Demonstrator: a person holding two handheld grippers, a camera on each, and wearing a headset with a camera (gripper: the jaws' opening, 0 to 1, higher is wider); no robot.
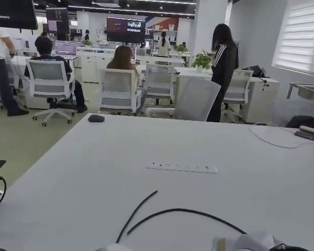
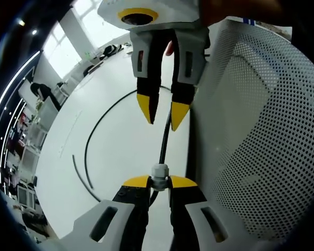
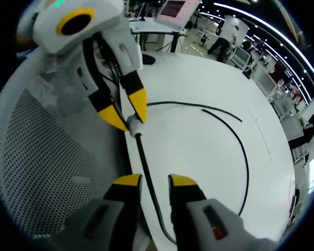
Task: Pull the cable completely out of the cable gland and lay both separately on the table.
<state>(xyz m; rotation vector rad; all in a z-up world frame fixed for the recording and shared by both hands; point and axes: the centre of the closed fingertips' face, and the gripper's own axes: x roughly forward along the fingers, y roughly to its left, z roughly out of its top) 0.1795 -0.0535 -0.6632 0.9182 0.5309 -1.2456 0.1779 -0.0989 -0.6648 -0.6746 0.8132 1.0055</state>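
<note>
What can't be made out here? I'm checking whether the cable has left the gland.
Left gripper view: how much cable sits inside the cable gland, hidden by the gland and left gripper.
Head view: the cable's gland end, cut off by the bottom edge.
Right gripper view: cable past the right gripper, under its body.

Black cable (image 1: 183,210), grey cable gland (image 2: 159,172), white table (image 1: 146,141), yellow-tipped left tool (image 2: 159,182) and right tool (image 3: 154,180)

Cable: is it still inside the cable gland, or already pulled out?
Still in. In the left gripper view the cable runs straight into the cable gland, which the left gripper clamps between its jaws.
</note>
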